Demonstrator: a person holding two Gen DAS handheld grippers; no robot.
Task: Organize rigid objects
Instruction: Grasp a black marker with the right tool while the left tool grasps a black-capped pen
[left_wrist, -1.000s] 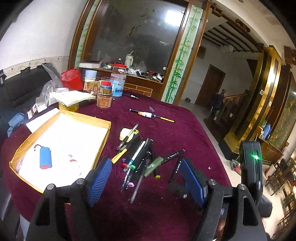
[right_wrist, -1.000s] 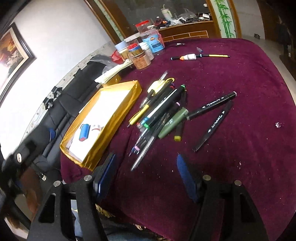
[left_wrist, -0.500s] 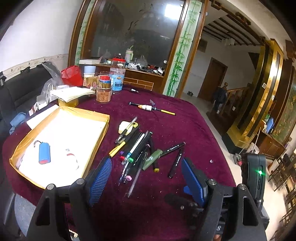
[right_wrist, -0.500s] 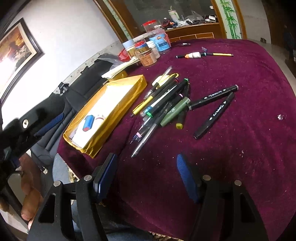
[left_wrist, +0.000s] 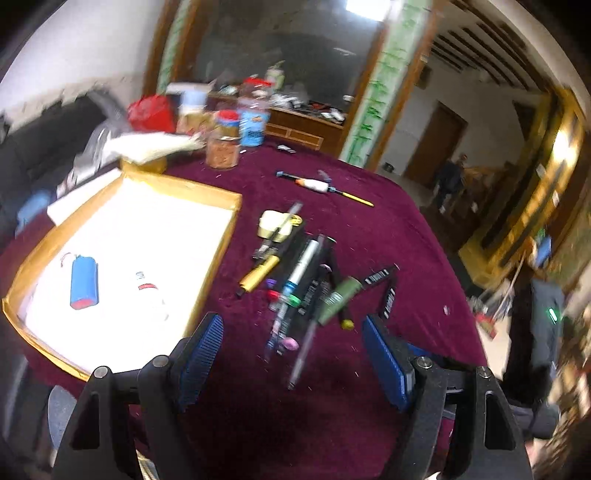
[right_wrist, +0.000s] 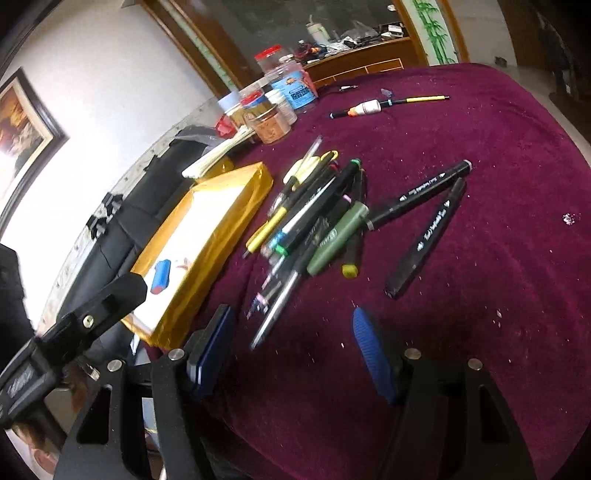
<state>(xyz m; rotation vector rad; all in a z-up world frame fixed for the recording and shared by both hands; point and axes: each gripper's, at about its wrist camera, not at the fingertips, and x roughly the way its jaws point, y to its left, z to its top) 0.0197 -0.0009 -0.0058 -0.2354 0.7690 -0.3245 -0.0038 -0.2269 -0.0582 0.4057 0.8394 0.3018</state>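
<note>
The left claw (left_wrist: 293, 356) has dropped closer toward the pen pile (left_wrist: 303, 284).

Black markers (right_wrist: 424, 218), white lettering, illegible

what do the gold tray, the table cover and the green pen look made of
Gold tray: probably cardboard wrapped in shiny gold foil paper, as its walls glint and crease; the inside is matte white.
Table cover: deep red velvet-like cloth, with a soft nap that holds white specks.
Green pen: looks like matte olive plastic with pale print.
</note>
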